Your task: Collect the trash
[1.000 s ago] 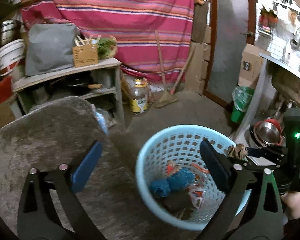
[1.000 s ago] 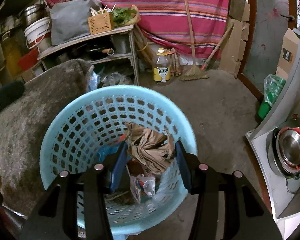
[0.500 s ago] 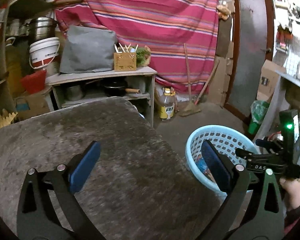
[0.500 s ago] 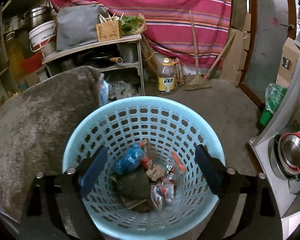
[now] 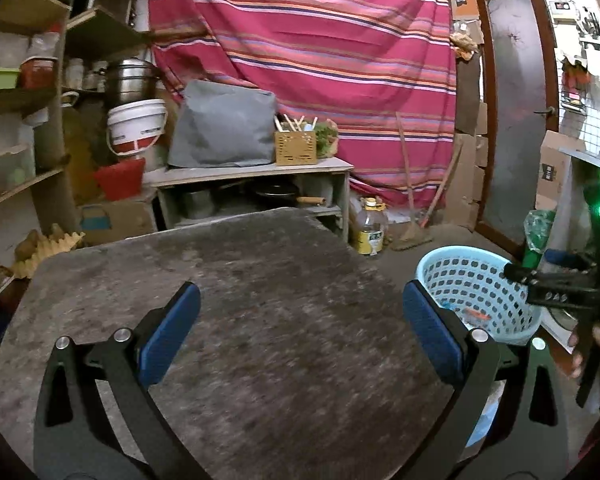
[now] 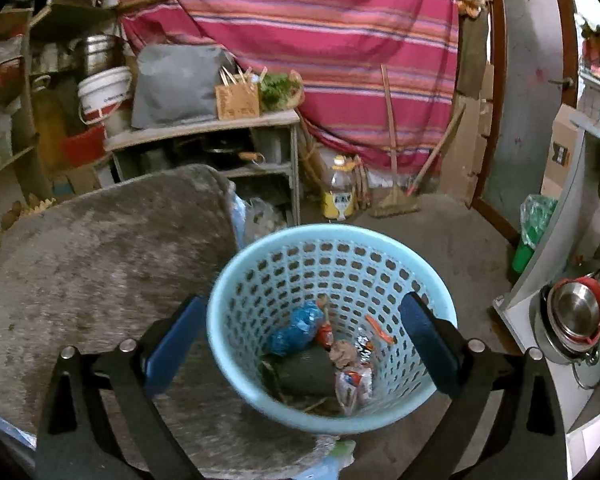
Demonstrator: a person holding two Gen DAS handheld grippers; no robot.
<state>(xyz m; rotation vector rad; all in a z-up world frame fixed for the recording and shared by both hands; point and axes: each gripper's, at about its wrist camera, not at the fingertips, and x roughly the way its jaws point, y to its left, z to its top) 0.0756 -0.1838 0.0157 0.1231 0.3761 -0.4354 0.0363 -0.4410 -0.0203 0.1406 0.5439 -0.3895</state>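
The right tool (image 6: 300,344) is held above the blue basket (image 6: 440,276), pointed down into it, so that whatever is let go falls inside. Its jaws have just been opening and now stand wide apart with nothing between them; the tool is released and empty. The trash (image 6: 320,352) lies at the bottom of the basket: a blue wrapper, a dark lump, a crumpled brown scrap and some printed packets, none of it touched by the pads.

The basket stands on the floor just beside the grey bench (image 5: 260,320), close enough, it is judged, for rubbish to be carried over in one short reach.

The left tool (image 5: 300,336) is held over the bench top, its jaws likewise spread and empty. No trash can be made out on the part of the bench in view, so the collecting appears largely done there.
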